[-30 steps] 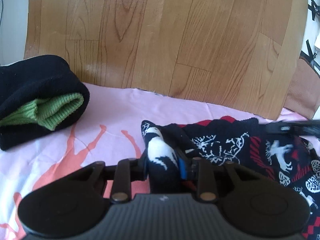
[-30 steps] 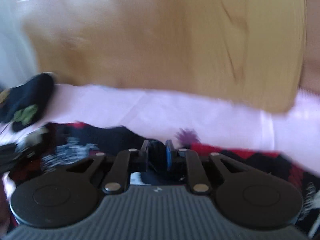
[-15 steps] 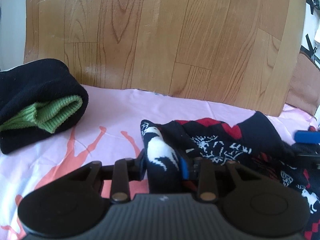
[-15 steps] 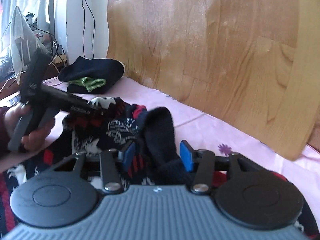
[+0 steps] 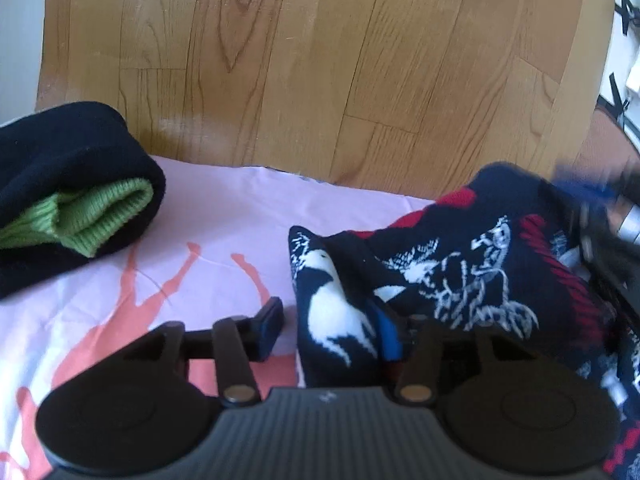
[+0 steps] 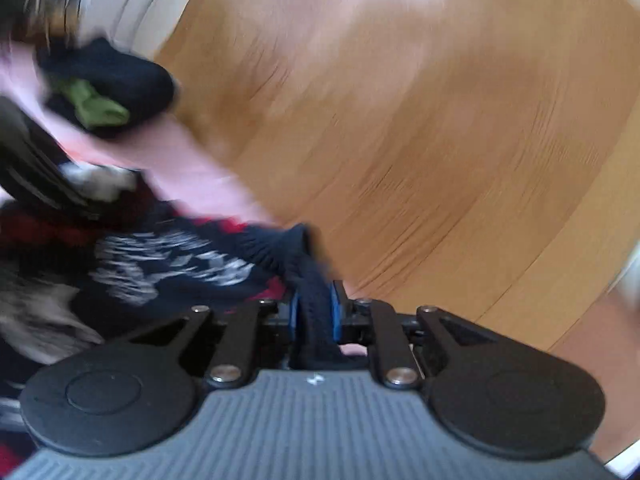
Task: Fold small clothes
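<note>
While right gripper (image 6: 314, 312) fingers are pinching the navy patterned knit sweater (image 5: 460, 276) edge, left gripper (image 5: 332, 326) fingers are gaping w/ fabric loose between them, so the fold is risking slumping.

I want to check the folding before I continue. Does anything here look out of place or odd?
Yes. The left gripper stands open, its left finger apart from the patterned sweater, so that corner lies loose. The right gripper is clamped on a dark edge. The sweater is bunched, not flat, on the pink sheet. The right view is blurred.
</note>
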Demonstrator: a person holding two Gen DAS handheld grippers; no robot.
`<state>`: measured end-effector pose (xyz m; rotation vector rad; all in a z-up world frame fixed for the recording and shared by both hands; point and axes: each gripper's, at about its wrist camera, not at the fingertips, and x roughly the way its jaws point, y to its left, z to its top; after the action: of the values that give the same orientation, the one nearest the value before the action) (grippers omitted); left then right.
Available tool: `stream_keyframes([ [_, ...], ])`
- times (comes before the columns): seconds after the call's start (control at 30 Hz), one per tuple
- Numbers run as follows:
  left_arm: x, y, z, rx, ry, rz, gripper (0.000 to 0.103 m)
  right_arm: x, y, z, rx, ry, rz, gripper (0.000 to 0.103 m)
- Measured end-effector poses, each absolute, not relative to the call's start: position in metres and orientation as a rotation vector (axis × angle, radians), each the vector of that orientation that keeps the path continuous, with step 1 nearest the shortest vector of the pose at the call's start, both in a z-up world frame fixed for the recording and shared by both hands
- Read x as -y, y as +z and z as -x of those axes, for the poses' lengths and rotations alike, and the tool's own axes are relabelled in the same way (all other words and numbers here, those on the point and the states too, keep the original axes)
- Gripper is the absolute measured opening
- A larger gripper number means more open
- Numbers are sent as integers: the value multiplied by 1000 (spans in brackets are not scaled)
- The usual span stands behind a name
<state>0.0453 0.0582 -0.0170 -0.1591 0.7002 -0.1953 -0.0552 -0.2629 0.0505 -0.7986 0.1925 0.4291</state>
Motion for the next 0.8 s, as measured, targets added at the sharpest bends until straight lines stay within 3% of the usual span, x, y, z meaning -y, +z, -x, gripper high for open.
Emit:
stream_keyframes([
  [0.07,-58,-17,-45,-700,-194,153,47,249,33,59,-24,288,964,30],
  [0.13,-60,-17,-45,-701,-194,157,47,251,39,46,-178,366,871,36],
  [0.47,-60,-15,-46,-704,-195,148,49,321,94,7,-432,337,193,35],
  [0.57,-60,-15,-47,-705,-197,148,49,320,76,-6,-539,410,118,35],
  [0.63,-60,-15,-48,-707,-197,148,50,314,40,-27,-779,486,72,35],
  [0.8,-62,-14,-48,-710,-203,163,51,309,-4,-59,-799,430,-71,37],
])
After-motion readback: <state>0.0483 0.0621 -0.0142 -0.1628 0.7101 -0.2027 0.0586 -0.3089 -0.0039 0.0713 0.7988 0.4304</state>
